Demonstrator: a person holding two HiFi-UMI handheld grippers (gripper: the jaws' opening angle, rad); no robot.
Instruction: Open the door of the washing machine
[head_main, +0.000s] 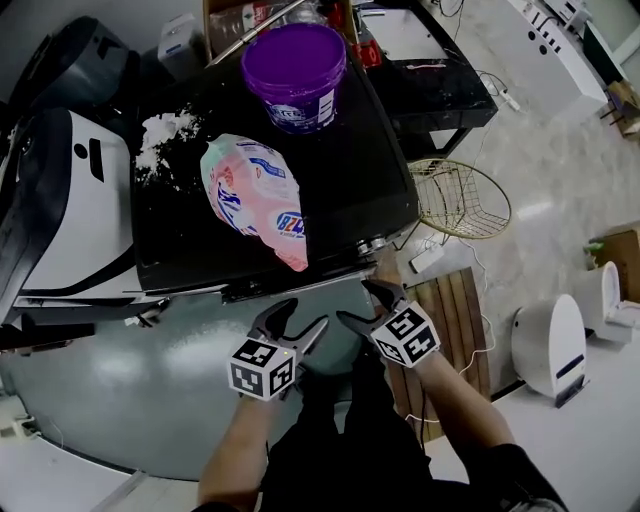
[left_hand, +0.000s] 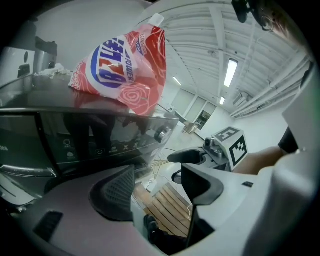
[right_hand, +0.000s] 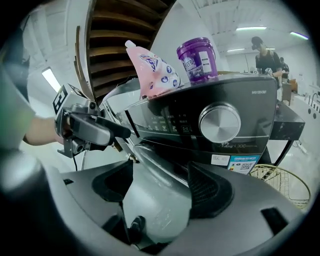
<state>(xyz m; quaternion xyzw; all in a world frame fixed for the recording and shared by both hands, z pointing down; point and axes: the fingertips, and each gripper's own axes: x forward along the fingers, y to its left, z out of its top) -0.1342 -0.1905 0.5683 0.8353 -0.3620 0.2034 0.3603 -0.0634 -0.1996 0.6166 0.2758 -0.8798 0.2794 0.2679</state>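
The washing machine (head_main: 360, 180) has a black top and a black control panel with a silver dial (right_hand: 219, 121). Below the panel bulges its grey round door (head_main: 150, 380). My left gripper (head_main: 300, 320) hangs open in front of the door with nothing between its fingers. In the left gripper view the left gripper (left_hand: 157, 182) faces the panel's right end. My right gripper (head_main: 365, 303) is open just to the right of it, near the machine's front edge. In the right gripper view the right gripper (right_hand: 160, 185) has the door's curved grey rim (right_hand: 150, 200) between its spread jaws, and the pads do not press on it.
A pink detergent pouch (head_main: 255, 195) and a purple tub (head_main: 295, 70) sit on the machine's top beside spilled white powder (head_main: 160, 140). A slatted wooden board (head_main: 455, 320), a wire basket (head_main: 460, 197) and a white appliance (head_main: 550, 345) stand on the floor at the right.
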